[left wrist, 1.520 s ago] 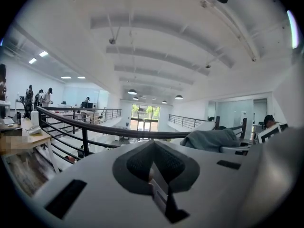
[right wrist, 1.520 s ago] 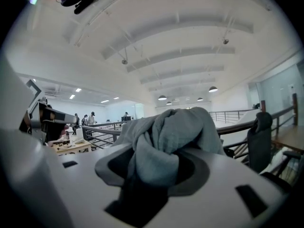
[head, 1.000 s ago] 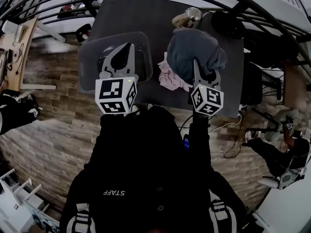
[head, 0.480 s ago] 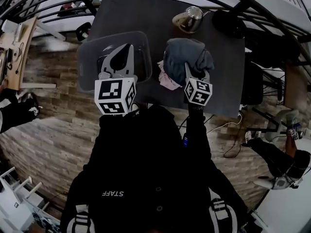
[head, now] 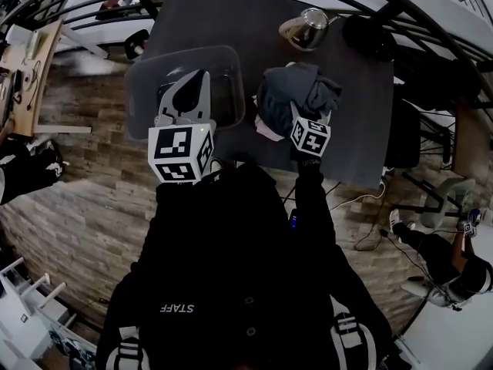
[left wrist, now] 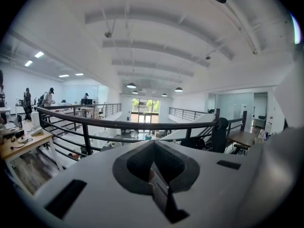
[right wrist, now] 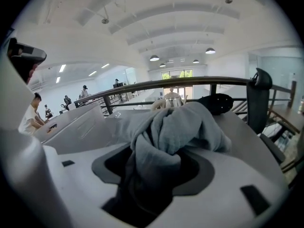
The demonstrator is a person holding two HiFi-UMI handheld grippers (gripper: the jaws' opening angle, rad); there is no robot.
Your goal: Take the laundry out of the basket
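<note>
On the table: a clear plastic basket sits at the left, a heap of laundry lies beside it at the right, and a metal kettle and a black round thing stand at the far side.
Basket: it is see-through with rounded corners and stands on the near left part of the table, apart from the laundry heap.
Grey garment: it is outside the basket, bunched up on the table just right of it, with one fold running into the right gripper.
Pink cloth: it peeks out at the near left edge of the grey garment, partly under it, between the garment and the basket.
Left gripper: it hangs over the basket, pointing away from the person, with its jaws clenched together on nothing.
Right gripper: it is low at the near edge of the heap, grasping the grey garment. Its jaws have just been opening a little, and the cloth fills the gap between them.
Kettle: it stands upright beyond the heap and does not touch it.
Black round thing: it is just right of the kettle, near the table's far right corner.
</note>
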